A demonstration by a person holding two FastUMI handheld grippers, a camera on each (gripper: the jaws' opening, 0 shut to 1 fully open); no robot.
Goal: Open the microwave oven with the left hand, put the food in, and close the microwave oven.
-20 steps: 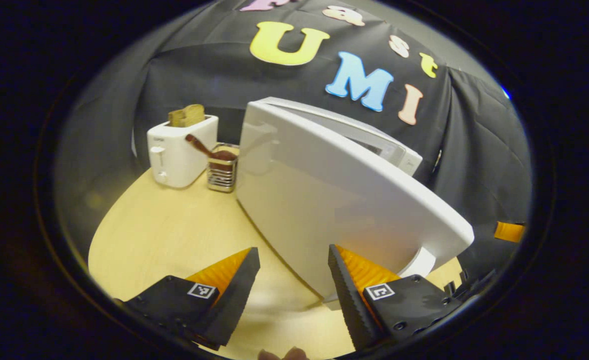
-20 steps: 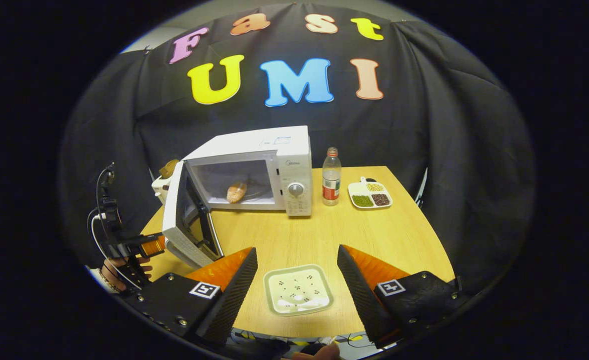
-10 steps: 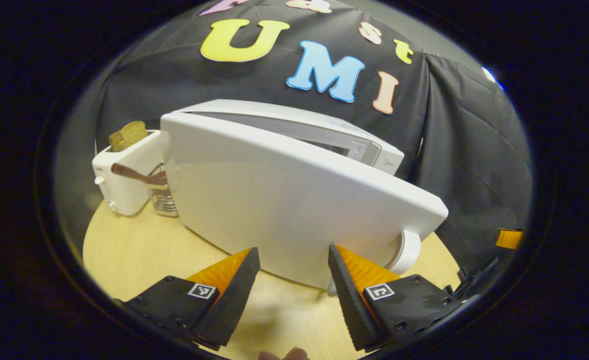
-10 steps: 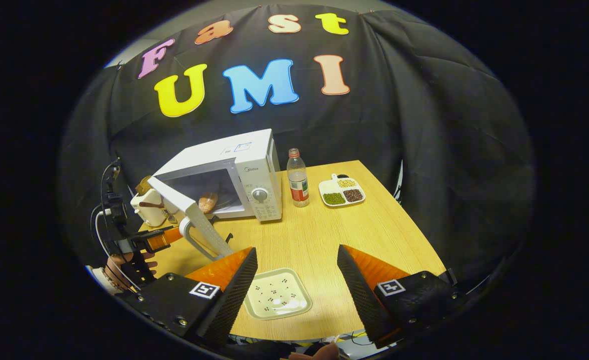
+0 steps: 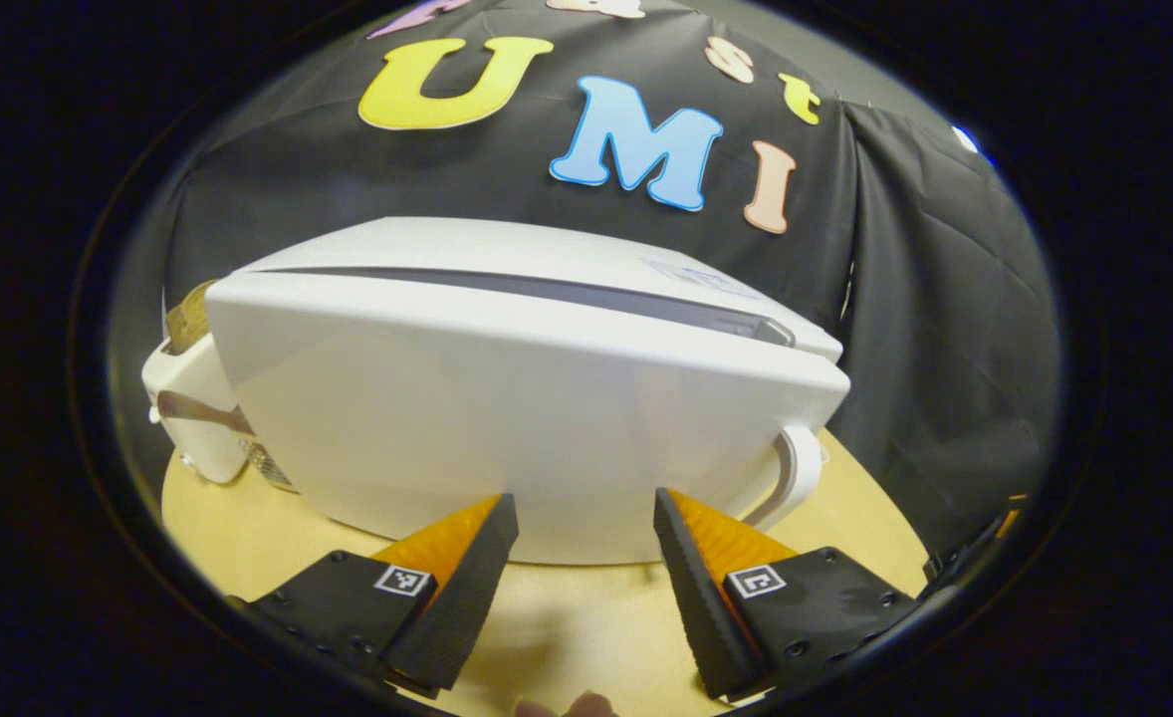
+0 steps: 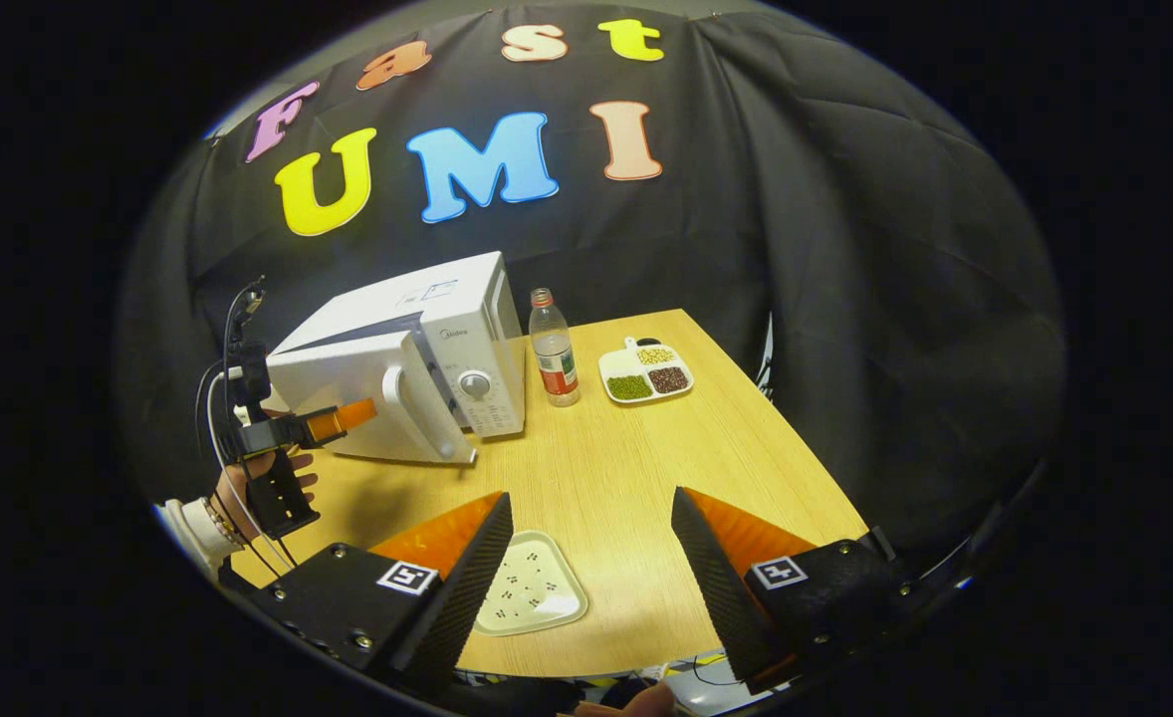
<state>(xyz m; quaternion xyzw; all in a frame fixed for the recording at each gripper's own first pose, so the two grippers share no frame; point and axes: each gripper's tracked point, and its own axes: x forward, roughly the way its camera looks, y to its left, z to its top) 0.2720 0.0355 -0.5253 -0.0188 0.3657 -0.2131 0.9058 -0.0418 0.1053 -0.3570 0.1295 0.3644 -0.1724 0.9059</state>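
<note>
The white microwave [image 6: 447,344] stands at the table's back left. Its door [image 5: 507,428] is swung almost shut, with a narrow dark gap left along the top edge. The door handle [image 5: 794,476] is at the right. My left gripper [image 5: 582,518] is open, its fingertips right up against the door's outer face; in the right gripper view a hand holds this left gripper [image 6: 357,411] against the door. The food is hidden behind the door. My right gripper [image 6: 591,513] is open above the table's near edge, holding nothing, with an empty white plate [image 6: 532,597] below it.
A white toaster [image 5: 183,418] with bread and a metal utensil holder [image 5: 268,463] stand left of the microwave. A water bottle [image 6: 554,349] and a divided dish of beans [image 6: 646,370] sit to its right on the wooden table [image 6: 666,468].
The door has swung from wide open to nearly shut with my left gripper against it. The bread inside has gone out of sight. My right gripper has drifted rightward, still open.
</note>
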